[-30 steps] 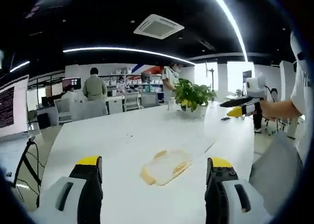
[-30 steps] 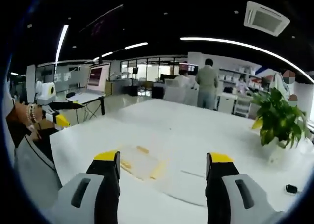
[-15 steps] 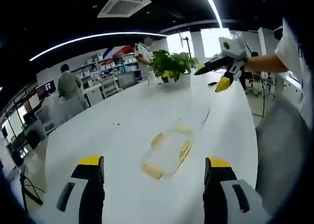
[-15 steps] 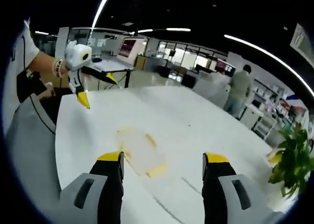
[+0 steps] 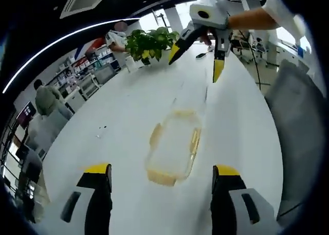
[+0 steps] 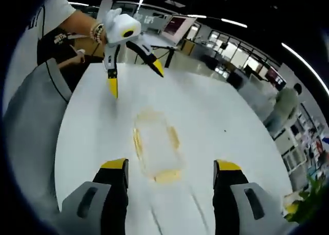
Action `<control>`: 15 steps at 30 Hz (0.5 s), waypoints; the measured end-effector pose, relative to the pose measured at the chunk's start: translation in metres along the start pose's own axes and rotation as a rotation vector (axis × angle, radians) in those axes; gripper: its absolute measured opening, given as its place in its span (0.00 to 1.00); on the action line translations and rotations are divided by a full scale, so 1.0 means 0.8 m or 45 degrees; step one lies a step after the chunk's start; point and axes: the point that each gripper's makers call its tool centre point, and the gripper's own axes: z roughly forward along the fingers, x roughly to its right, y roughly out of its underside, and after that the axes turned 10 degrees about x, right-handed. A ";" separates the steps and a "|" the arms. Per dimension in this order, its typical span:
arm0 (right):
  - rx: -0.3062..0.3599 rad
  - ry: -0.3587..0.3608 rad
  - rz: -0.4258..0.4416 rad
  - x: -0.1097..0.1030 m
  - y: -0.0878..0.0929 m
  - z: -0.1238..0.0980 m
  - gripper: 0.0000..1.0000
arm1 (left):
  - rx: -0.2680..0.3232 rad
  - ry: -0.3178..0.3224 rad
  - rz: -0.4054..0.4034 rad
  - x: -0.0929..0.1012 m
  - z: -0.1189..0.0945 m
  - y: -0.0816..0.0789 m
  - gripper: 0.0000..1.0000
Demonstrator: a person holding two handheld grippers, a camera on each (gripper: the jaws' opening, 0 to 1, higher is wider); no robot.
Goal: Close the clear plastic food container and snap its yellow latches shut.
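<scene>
— Two grippers, both with fingers spread wide and grasping nothing?
— Yes. Left gripper (image 5: 160,176) nearest in the left gripper view, yellow-tipped fingers (image 5: 96,169) parted, poised above the white desk (image 5: 123,116).
— And the food container (image 5: 174,146)?
— Lying flat on the desk just beyond those fingers, toward the desk edge by the person. Clear body, yellow latches (image 5: 155,134) along its sides and ends; open or closed, hard to tell.
— Beyond that?
— Right gripper (image 5: 195,60), fingers splayed, pointing down above the desk past the container's far end. Potted plant (image 5: 149,42) farther off, near the far desk edge.
— Right gripper view?
— Same layout mirrored: right gripper (image 6: 170,168) close, container (image 6: 156,146) next, left gripper (image 6: 134,76) beyond, spread apart.
</scene>
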 end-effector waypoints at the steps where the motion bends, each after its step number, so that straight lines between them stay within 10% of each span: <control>1: -0.007 -0.008 -0.008 0.002 0.001 0.005 0.64 | -0.026 0.025 0.026 -0.001 0.006 0.004 0.76; 15: -0.153 -0.238 -0.060 -0.007 0.043 0.061 0.65 | -0.195 0.191 0.104 -0.007 0.058 0.045 0.73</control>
